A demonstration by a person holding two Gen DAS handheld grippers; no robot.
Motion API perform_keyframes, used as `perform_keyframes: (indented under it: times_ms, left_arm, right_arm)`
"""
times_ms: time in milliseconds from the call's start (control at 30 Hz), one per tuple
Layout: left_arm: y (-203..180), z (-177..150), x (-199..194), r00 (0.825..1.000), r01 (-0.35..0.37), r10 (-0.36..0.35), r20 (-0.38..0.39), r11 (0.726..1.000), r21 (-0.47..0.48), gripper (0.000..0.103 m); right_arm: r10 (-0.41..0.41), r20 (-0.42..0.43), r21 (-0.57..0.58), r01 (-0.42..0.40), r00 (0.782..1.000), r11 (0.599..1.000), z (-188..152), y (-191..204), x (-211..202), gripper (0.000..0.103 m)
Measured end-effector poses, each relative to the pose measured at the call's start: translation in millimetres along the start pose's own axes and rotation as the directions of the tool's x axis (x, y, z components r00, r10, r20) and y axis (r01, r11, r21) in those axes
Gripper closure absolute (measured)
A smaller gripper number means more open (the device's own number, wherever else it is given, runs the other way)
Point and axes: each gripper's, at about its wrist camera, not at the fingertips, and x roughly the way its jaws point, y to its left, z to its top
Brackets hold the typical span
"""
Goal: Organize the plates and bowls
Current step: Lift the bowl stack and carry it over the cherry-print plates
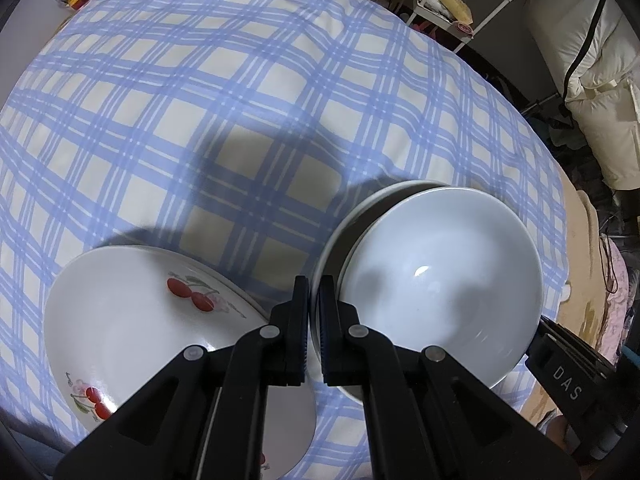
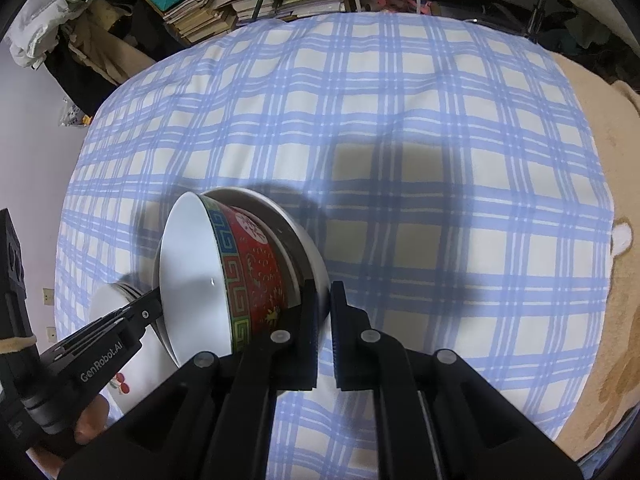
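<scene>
Blue-and-white checked cloth (image 1: 240, 100) is seen spread over the work surface. On it, low left in the left wrist view, cherry-patterned plates (image 1: 132, 320) are stacked, lying flat with faces up.

Just right of them, a nested pair of bowls is held tilted, openings turned sideways rather than up. The inner red patterned bowl (image 2: 252, 264) is seated inside a plain white outer bowl (image 2: 308, 256); its white interior faces left in the right wrist view, and the axis through the pair runs roughly level, left to right. Whether the pair touches the cloth cannot be told.

The left gripper (image 1: 314, 312) is seen nearly pressed together, pinching a bowl rim between its pads; which of the two rims cannot be told.

The right gripper (image 2: 324, 300) is slightly spread, with a narrow gap between its fingers. Its left finger is pressed against the outer bowl's wall; the right finger stands clear.
</scene>
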Motion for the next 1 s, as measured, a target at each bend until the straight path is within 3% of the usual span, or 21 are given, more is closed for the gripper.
perform_keyframes:
  times_ms: [233, 433, 767, 1000]
  left_arm:
    - [-12.3, 5.5, -5.8, 0.998, -0.056, 0.059, -0.036, 0.995, 0.085, 0.101]
    - [-32.0, 6.0, -18.3, 0.995, -0.103, 0.104, 0.004, 0.987, 0.126, 0.101]
    - [-41.4, 3.3, -49.8, 0.995, -0.095, 0.091, 0.036, 0.985, 0.145, 0.101]
    - [-20.7, -6.3, -83.7, 0.993, -0.099, 0.091, 0.073, 0.988, 0.12, 0.101]
  right_arm:
    - [-0.027, 0.008, -0.041, 0.027, 1.0, 0.999, -2.6, 5.2, -10.0, 0.093]
    - [0.024, 0.003, 0.002, -0.024, 1.0, 1.0, -1.5, -9.2, -16.1, 0.094]
    - [0.063, 0.066, 0.03, -0.065, 0.996, 0.997, -10.8, -15.4, -51.4, 0.093]
    - [0.056, 0.098, -0.013, -0.055, 0.994, 0.998, -16.6, 14.9, -70.9, 0.094]
